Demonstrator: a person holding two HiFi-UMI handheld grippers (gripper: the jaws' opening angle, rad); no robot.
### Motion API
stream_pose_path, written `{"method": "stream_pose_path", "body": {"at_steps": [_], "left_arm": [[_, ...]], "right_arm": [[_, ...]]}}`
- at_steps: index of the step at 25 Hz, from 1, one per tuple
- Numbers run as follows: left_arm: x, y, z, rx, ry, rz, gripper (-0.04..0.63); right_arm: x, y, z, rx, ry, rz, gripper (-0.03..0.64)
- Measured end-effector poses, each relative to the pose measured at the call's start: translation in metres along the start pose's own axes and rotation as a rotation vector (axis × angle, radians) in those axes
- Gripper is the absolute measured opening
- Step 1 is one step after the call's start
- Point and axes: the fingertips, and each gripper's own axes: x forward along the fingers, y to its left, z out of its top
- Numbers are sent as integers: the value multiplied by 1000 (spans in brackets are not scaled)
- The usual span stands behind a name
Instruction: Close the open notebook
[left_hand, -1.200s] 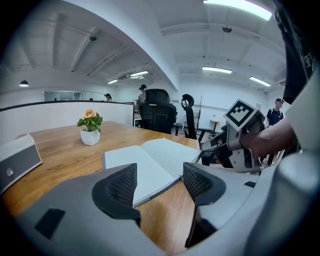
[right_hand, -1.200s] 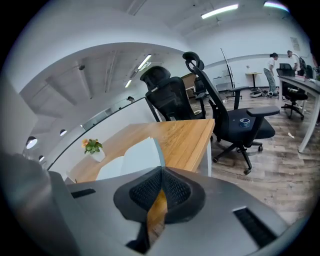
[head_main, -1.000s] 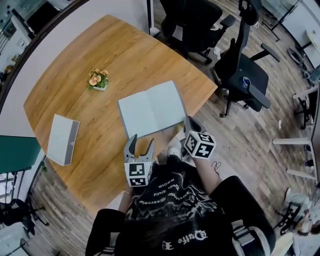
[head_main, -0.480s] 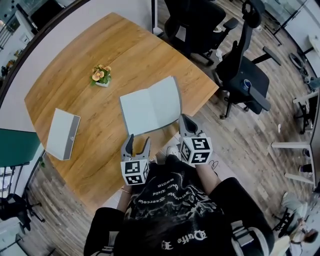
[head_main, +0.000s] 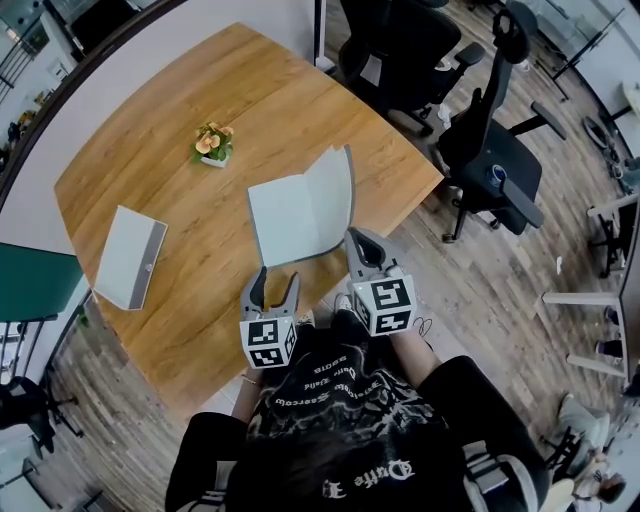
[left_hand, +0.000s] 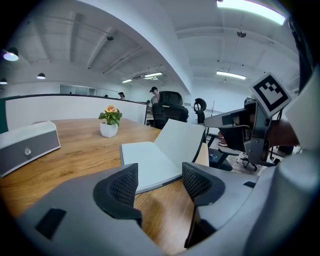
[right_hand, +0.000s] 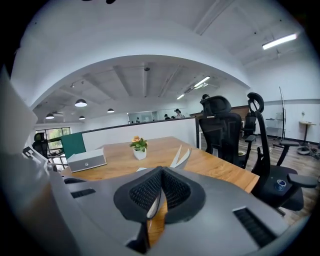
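Note:
The grey-green notebook (head_main: 290, 218) lies open on the wooden table (head_main: 150, 150) near its front edge. Its left half lies flat, while the right half (head_main: 336, 188) stands steeply raised. My right gripper (head_main: 353, 240) is shut on the lower corner of that raised half; in the right gripper view the thin sheet (right_hand: 153, 206) runs between the closed pads of my right gripper (right_hand: 160, 192). My left gripper (head_main: 275, 284) hovers open and empty in front of the notebook's near left corner. The left gripper view shows the notebook (left_hand: 150, 162) just beyond my left gripper (left_hand: 159, 182).
A small potted flower (head_main: 213, 144) stands behind the notebook. A grey box (head_main: 130, 257) lies at the table's left. Black office chairs (head_main: 490, 140) stand off the table's right and far corners. The person's body is at the table's front edge.
The right gripper rose with the notebook's right half, which went from lying flat to standing steeply tilted towards the left half. The left gripper stays open near the same spot.

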Motion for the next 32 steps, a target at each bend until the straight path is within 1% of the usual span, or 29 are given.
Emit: {"method": "stream_pose_path", "body": {"at_steps": [6, 13, 20, 32], "left_arm": [[-10, 10, -1, -30, -12, 25, 282], [-20, 17, -6, -51, -13, 45, 279], [-29, 28, -8, -75, -21, 85, 270], [-36, 36, -10, -92, -30, 140, 262]], "right_arm": [[-2, 20, 5, -27, -7, 46, 9], [-4, 43, 6, -62, -1, 98, 9], [-2, 63, 6, -84, -4, 149, 9], [5, 90, 0, -99, 7, 259, 9]]}}
